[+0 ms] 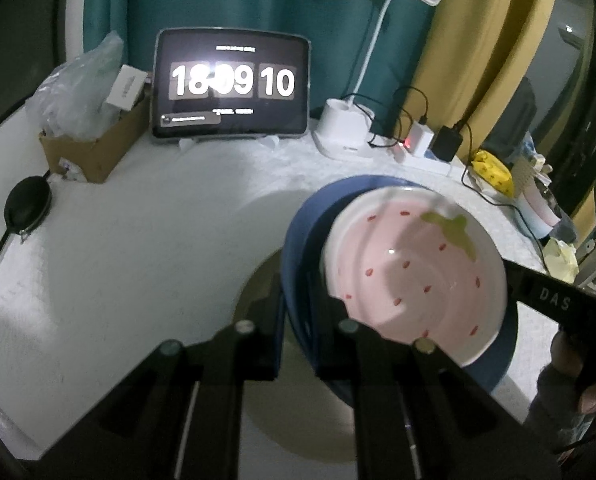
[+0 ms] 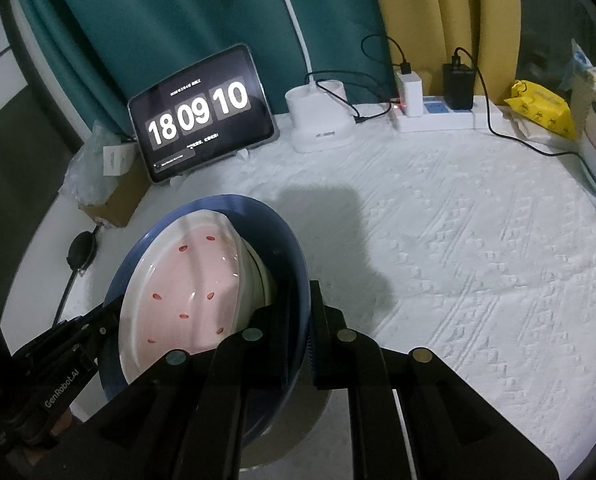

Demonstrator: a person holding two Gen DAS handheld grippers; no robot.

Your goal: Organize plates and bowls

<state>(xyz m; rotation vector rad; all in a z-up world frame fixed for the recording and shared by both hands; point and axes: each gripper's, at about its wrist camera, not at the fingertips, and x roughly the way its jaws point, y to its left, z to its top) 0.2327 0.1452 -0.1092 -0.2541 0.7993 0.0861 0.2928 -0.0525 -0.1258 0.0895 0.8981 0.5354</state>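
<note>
A blue bowl (image 1: 302, 240) holds a pink strawberry-pattern dish (image 1: 414, 272) with a white rim; both are lifted above the white tablecloth. My left gripper (image 1: 295, 332) is shut on the blue bowl's near rim. My right gripper (image 2: 295, 340) is shut on the blue bowl's (image 2: 285, 240) opposite rim, with the pink dish (image 2: 193, 284) inside to its left. The right gripper's black body shows at the right in the left wrist view (image 1: 554, 300); the left gripper's body shows at lower left in the right wrist view (image 2: 69, 344).
At the table's back stand a tablet clock (image 1: 231, 84), a cardboard box with plastic bags (image 1: 89, 136), a white lamp base (image 1: 344, 128) and a power strip with chargers (image 2: 438, 108). A yellow packet (image 2: 542, 108) lies at right. A black round object with cable (image 1: 27, 204) lies left.
</note>
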